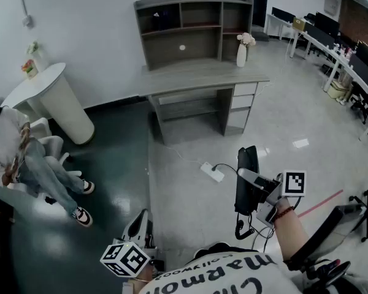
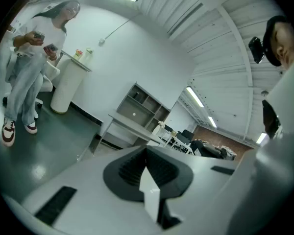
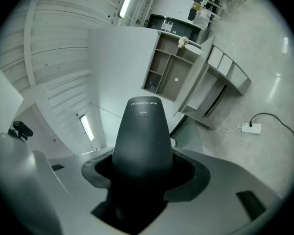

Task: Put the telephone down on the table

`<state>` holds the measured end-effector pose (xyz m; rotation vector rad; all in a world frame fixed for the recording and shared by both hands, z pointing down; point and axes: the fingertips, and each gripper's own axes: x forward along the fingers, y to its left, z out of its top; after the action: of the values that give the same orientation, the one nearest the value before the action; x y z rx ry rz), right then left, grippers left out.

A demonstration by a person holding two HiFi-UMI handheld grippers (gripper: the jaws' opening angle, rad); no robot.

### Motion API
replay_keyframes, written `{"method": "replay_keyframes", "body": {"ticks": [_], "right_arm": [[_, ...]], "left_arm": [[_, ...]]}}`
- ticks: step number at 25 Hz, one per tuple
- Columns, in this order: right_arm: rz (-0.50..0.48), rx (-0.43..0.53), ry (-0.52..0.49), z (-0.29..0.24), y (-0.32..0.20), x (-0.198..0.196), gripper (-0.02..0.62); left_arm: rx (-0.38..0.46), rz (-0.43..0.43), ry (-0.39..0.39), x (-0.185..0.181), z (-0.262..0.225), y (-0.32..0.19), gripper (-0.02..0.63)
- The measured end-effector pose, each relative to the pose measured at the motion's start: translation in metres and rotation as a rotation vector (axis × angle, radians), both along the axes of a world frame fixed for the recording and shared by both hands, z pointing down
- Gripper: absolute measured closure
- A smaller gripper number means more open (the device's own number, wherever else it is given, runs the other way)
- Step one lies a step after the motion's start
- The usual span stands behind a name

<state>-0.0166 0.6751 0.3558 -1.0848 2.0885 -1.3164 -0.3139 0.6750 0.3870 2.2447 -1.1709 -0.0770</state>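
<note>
Both grippers sit low in the head view. Your right gripper (image 1: 251, 180) has its fingers spread wide and clamped on the black telephone (image 3: 141, 136), lower right, above the floor (image 1: 184, 201) and well apart from the counter (image 1: 202, 75) at upper centre. Your left gripper (image 1: 140, 226), bottom left, has its fingers together on nothing.

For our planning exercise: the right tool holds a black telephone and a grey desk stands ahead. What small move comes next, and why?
Probably carry the telephone forward toward the desk, right tool kept closed on it: the jaws clamp it above the floor, well short of the desktop, so releasing now would drop it.
</note>
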Motion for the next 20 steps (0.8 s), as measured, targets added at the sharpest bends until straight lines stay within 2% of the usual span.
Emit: {"method": "replay_keyframes", "body": {"ticks": [14, 20], "right_arm": [[0.024, -0.003, -0.023, 0.0, -0.004, 0.001, 0.316], [0.038, -0.038, -0.091, 0.007, -0.018, 0.004, 0.316]], "left_arm": [[0.014, 0.002, -0.001, -0.004, -0.002, -0.004, 0.597], [0.004, 0.011, 0.01, 0.004, 0.001, -0.015, 0.597]]}}
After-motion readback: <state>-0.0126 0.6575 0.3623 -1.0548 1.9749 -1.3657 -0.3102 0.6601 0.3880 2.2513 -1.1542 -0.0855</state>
